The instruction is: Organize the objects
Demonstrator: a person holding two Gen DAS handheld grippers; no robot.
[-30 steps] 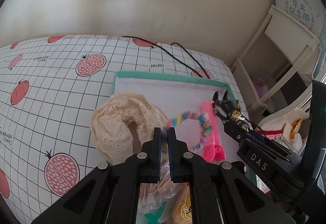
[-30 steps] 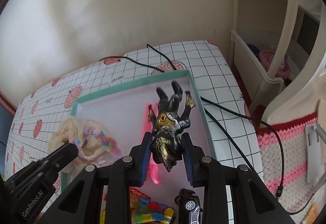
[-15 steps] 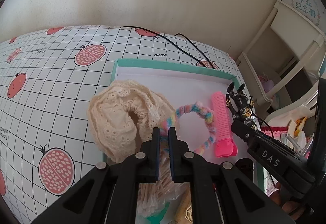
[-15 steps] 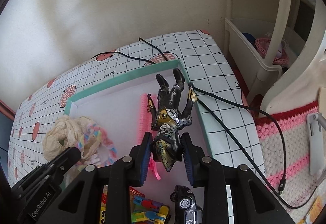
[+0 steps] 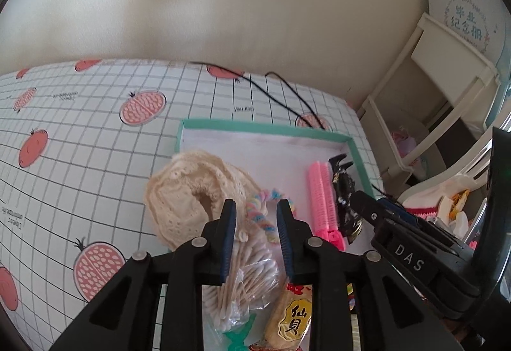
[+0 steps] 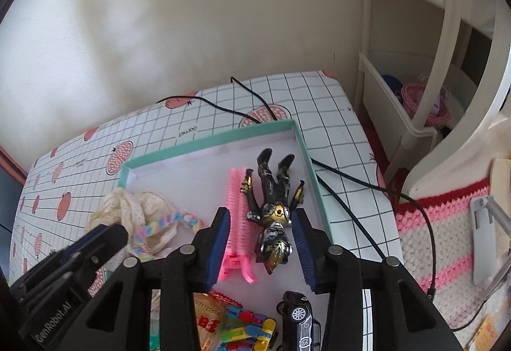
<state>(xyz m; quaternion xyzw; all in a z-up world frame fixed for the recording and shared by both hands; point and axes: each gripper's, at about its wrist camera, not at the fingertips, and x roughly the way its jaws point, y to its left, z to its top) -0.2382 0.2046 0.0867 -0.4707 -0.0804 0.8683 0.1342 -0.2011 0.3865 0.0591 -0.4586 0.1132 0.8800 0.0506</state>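
A black and gold action figure (image 6: 274, 207) (image 5: 343, 191) lies face up in the far right corner of the teal-rimmed tray (image 6: 210, 141) (image 5: 255, 127), beside a pink hair roller clip (image 6: 238, 207) (image 5: 322, 194). My right gripper (image 6: 260, 223) stands open just over the figure's head, touching nothing. My left gripper (image 5: 255, 212) is open above a pastel braided hair tie (image 5: 260, 217) (image 6: 166, 223). A cream lace scrunchie (image 5: 188, 191) (image 6: 127, 207) drapes over the tray's left rim.
A bag of cotton swabs (image 5: 242, 280) and a snack packet (image 5: 290, 316) lie near the left gripper. A black toy car (image 6: 300, 322) and colourful blocks (image 6: 249, 328) sit at the tray's near side. Black cables (image 6: 351, 181) cross the gridded tablecloth (image 5: 80, 143). White shelving (image 6: 415, 95) stands right.
My right gripper lowered the action figure into the tray's right corner and opened, letting it go. My left gripper opened from shut and released the pastel hair tie.
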